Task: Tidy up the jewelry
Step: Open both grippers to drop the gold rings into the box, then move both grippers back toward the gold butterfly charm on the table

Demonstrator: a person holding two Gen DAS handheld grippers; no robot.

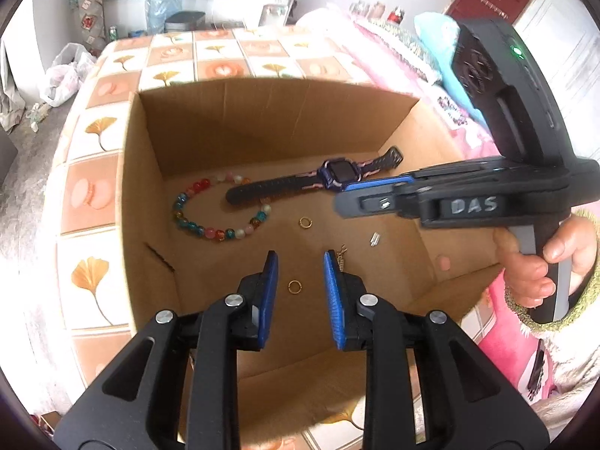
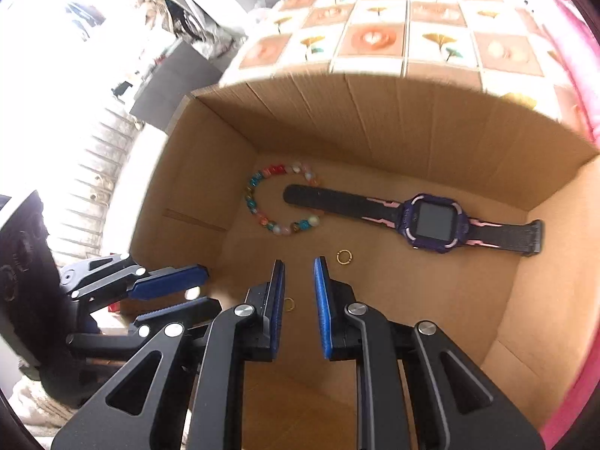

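An open cardboard box (image 1: 195, 127) (image 2: 375, 127) holds the jewelry. On its floor lie a purple watch with a black strap (image 1: 337, 174) (image 2: 435, 221), a colourful bead bracelet (image 1: 187, 221) (image 2: 262, 217), two small gold rings (image 1: 305, 222) (image 1: 294, 286) (image 2: 343, 256) (image 2: 289, 303), a thin gold chain (image 1: 340, 258) and a tiny clear piece (image 1: 375, 240). My left gripper (image 1: 300, 262) (image 2: 183, 285) is open and empty, above the near ring. My right gripper (image 2: 300, 266) (image 1: 341, 197) is open and empty, over the box floor near the watch.
The box stands on a bed with a leaf-patterned orange and white cover (image 1: 225, 56) (image 2: 375, 37). Pink bedding (image 1: 412, 75) lies to the right. Plastic bags (image 1: 63, 75) and clutter sit on the floor at the left.
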